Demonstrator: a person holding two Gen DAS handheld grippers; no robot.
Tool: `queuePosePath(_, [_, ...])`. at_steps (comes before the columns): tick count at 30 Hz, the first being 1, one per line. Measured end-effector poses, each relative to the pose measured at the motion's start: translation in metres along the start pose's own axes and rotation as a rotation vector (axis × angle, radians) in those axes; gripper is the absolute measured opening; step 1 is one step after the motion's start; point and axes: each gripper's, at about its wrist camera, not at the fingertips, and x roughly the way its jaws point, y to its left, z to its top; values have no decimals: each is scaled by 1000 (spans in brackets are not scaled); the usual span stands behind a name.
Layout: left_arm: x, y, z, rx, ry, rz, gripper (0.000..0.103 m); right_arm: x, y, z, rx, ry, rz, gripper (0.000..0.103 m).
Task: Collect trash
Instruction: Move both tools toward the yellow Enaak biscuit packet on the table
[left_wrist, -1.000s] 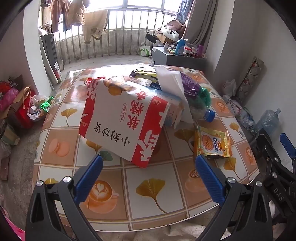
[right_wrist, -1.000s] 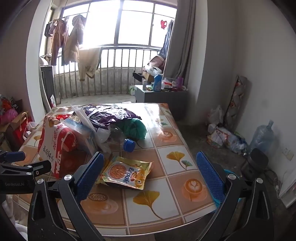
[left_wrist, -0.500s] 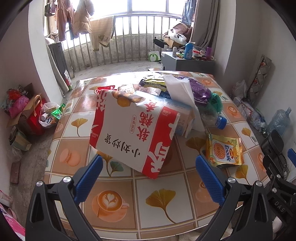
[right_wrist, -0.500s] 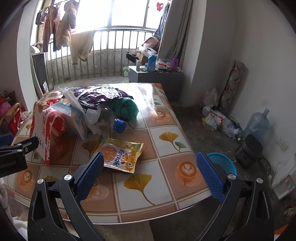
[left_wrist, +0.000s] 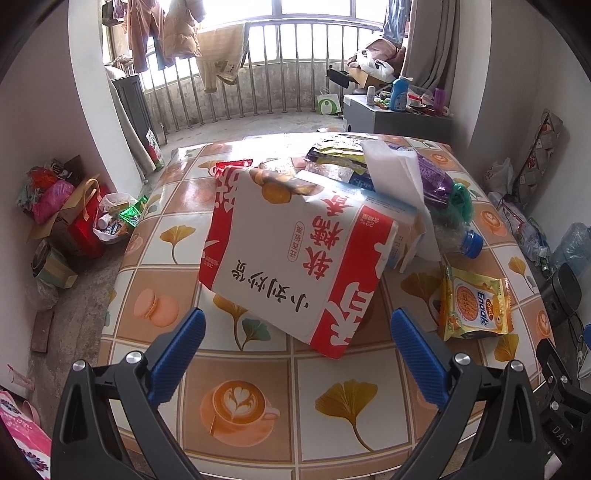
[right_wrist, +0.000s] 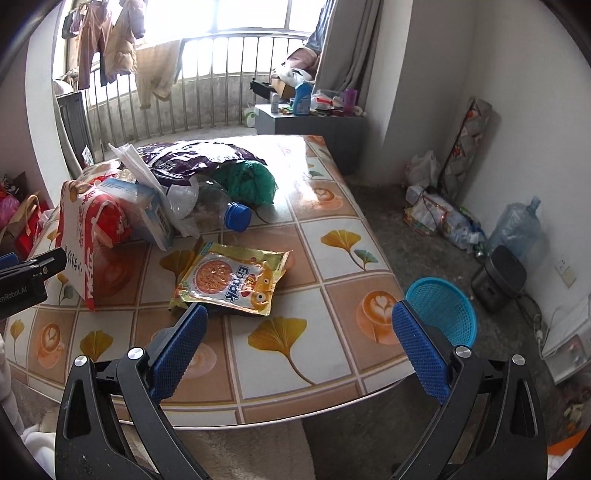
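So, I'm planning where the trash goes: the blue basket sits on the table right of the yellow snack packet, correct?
Not quite. The blue basket sits on the floor, past the table edge, right of the yellow snack packet; the right wrist view shows it.

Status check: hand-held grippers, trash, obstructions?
Left hand-held gripper and right hand-held gripper open, empty. Yellow foil snack packet on table, untouched. Nothing blocking it.
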Motion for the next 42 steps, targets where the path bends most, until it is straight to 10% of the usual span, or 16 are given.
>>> queuePosePath(42, [6,0,2,17,21,12,98,0,-4,8,47,-6,11,95])
